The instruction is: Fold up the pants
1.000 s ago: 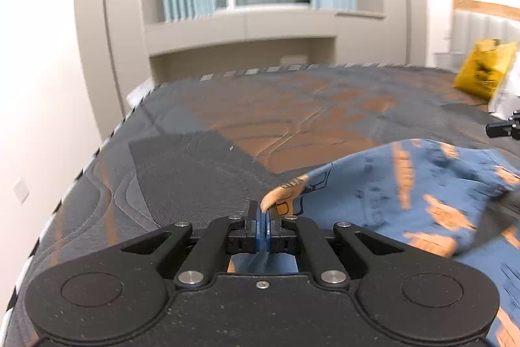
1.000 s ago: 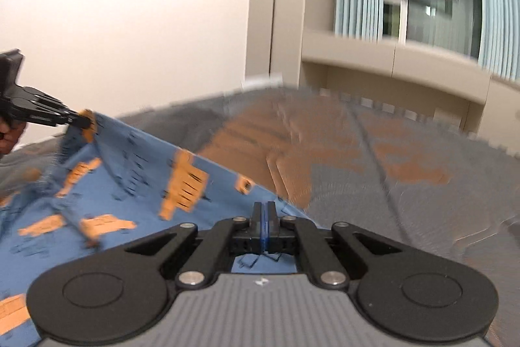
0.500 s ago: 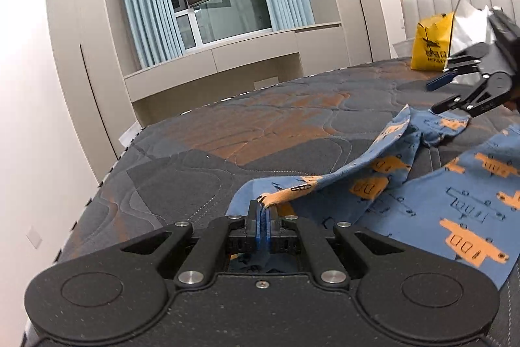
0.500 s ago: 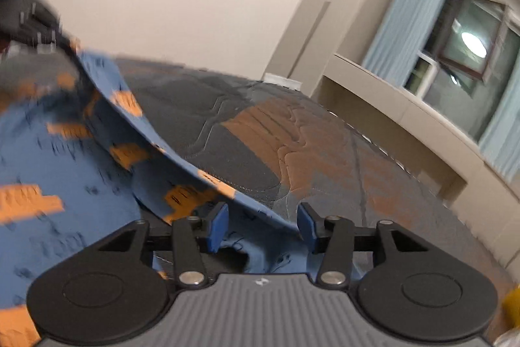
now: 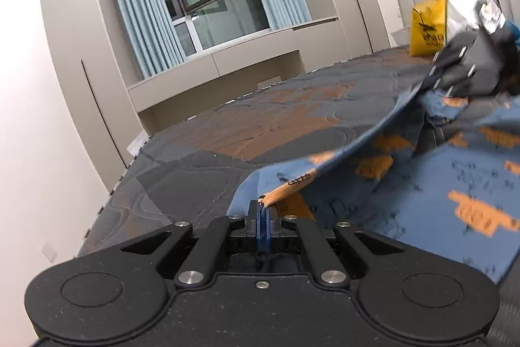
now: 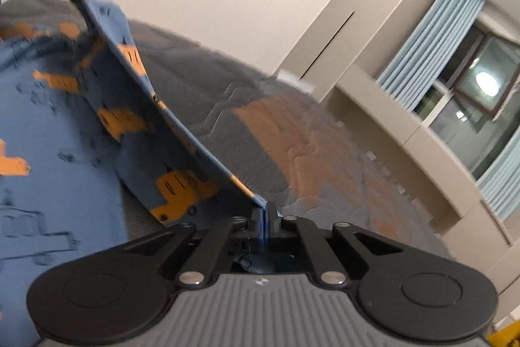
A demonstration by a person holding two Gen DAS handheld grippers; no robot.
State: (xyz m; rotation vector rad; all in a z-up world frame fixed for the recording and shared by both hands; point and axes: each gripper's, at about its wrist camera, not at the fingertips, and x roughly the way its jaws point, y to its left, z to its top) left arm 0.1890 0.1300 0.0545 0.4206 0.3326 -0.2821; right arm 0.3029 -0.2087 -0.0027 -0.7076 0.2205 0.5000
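Bright indoor light, motion-blurred fisheye edges

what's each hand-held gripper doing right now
left hand-held gripper: closed on the pants edge
right hand-held gripper: closed on the pants edge

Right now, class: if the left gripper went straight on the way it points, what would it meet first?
The left gripper, shut on the pants, points slightly down across the mattress; past the pinched edge, it would probably meet the mattress first, though depth is unclear.
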